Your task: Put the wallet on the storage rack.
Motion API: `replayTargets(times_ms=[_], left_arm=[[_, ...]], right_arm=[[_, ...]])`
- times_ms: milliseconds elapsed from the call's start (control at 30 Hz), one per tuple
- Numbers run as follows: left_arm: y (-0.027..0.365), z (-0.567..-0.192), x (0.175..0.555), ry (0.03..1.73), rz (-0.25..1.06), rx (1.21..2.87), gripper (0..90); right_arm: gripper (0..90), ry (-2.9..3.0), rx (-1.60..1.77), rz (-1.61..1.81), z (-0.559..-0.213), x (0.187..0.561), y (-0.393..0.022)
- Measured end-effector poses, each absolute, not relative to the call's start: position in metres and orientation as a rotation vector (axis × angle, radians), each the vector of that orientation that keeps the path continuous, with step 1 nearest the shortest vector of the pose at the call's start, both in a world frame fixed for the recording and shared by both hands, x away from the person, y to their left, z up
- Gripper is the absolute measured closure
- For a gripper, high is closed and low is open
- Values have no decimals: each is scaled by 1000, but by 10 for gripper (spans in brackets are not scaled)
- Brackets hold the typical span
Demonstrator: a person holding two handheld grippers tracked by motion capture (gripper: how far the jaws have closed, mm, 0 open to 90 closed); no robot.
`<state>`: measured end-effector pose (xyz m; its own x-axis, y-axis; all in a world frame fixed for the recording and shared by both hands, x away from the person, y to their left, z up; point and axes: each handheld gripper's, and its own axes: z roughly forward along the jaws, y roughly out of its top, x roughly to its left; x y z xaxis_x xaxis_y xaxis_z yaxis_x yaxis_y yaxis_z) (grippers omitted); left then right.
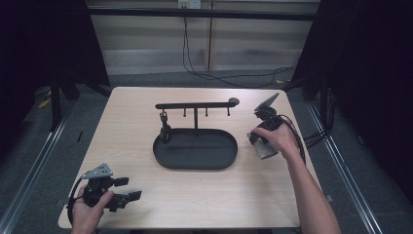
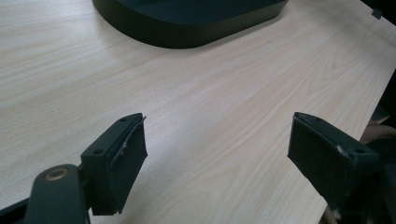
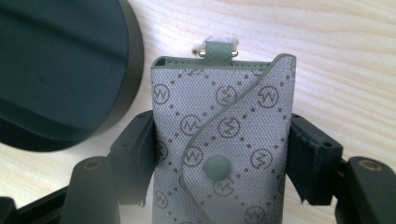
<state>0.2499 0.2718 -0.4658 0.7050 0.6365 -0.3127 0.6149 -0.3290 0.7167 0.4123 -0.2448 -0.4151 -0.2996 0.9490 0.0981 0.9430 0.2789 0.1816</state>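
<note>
Pouch [image 3: 224,140], flap snapped shut, pinched by right hand-held gripper [image 3: 222,154] beside tray [image 1: 195,163]; left hand-held gripper [image 2: 217,158] spread.

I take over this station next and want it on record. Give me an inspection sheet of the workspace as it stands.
Surface: light wooden table, bare around the stand.
Job's things: grey patterned key pouch, snap closed, held above the table; black oval tray with a hook rail; one small dark item hangs from the rail's left hook.
Clutter: nothing seen.
Grippers: right gripper shut on the pouch's sides; left gripper open, nothing between its fingers, low at the near left corner.
Cables: black cable on the floor behind the table.
Surroundings: dark curtains at both sides, pale wall panels behind.
</note>
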Motion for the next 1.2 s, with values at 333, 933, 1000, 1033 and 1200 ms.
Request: replayTargets(times_ms=[333, 933, 1000, 1033, 1200], left_arm=[[272, -466, 250, 955, 33, 2028, 191], [272, -466, 251, 950, 35, 2035, 191], [271, -466, 251, 957, 32, 2030, 191], [271, -466, 251, 960, 31, 2028, 191], [272, -466, 250, 958, 45, 2031, 191]], right_arm=[[329, 2498, 1819, 324, -397, 409, -247], [329, 2542, 1790, 519, -374, 396, -237], [329, 2546, 1784, 553, -374, 396, -234], [330, 2549, 1786, 577, -374, 396, -232], [329, 2559, 1791, 623, -379, 395, -226]])
